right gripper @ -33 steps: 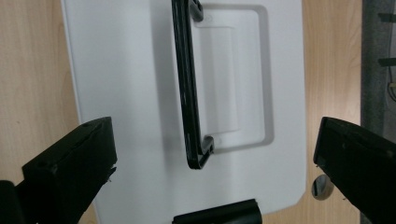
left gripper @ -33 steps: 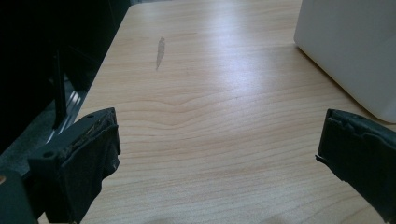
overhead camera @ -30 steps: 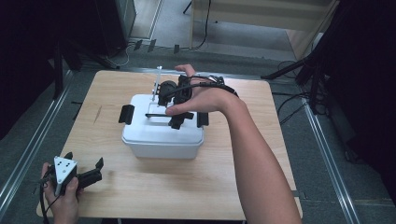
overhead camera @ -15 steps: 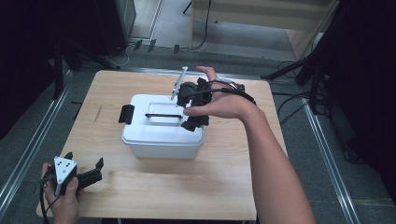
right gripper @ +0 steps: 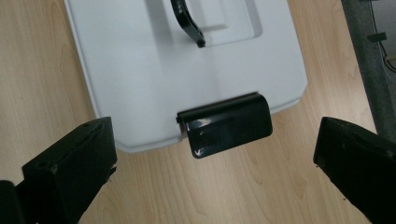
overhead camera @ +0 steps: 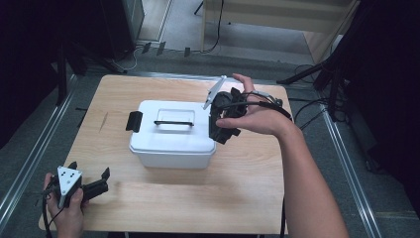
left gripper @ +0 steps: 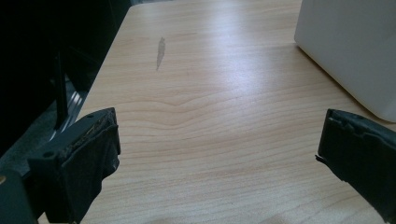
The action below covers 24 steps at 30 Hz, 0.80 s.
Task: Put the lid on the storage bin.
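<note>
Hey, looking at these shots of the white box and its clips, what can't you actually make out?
- High view: the right-end latch is hidden behind the right gripper and the hand.
- Right gripper view: the black latch sticks out from the lid; locked or released is unclear.
- Left gripper view: the white box is cut off by the frame edge.

High view: right claw (overhead camera: 224, 130) covers the white box's (overhead camera: 171, 139) right-end latch. Right gripper view: box lid cut off by the top edge; only one end of the black handle (right gripper: 187, 21) shows. Left gripper view: box cut off at the right edge, one corner visible. Desk (overhead camera: 237, 188) near edge cropped by the frame.
</note>
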Tool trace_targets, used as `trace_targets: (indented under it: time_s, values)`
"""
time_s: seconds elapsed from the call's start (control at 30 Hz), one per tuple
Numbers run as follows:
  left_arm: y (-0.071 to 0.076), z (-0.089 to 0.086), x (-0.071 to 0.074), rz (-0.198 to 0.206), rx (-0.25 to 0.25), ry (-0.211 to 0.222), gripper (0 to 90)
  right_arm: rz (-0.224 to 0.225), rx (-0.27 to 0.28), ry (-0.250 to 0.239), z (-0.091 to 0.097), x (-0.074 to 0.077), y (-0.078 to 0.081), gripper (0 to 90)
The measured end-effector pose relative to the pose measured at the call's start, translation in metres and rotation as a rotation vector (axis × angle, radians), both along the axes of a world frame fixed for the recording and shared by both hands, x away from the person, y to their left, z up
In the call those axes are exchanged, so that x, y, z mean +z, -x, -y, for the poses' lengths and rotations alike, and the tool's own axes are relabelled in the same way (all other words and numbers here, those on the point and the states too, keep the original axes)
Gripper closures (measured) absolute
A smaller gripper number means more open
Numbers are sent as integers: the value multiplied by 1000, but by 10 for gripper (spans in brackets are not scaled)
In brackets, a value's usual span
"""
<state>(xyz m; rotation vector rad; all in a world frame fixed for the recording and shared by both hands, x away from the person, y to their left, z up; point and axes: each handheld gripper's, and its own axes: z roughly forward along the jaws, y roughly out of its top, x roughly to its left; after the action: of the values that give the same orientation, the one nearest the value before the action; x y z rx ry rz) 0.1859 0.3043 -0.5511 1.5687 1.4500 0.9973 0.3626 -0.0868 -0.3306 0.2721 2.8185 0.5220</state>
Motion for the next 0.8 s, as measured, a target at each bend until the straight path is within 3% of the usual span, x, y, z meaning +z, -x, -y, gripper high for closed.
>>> trace_targets:
  time_s: [0.43, 0.8]
  values:
    - [0, 0, 0, 3, 1, 0, 0, -18, -48, -14, 27, -15, 4, 0]
    - [0, 1, 0, 2, 0, -5, 0, -22, -98, -84, 60, -32, 6, 0]
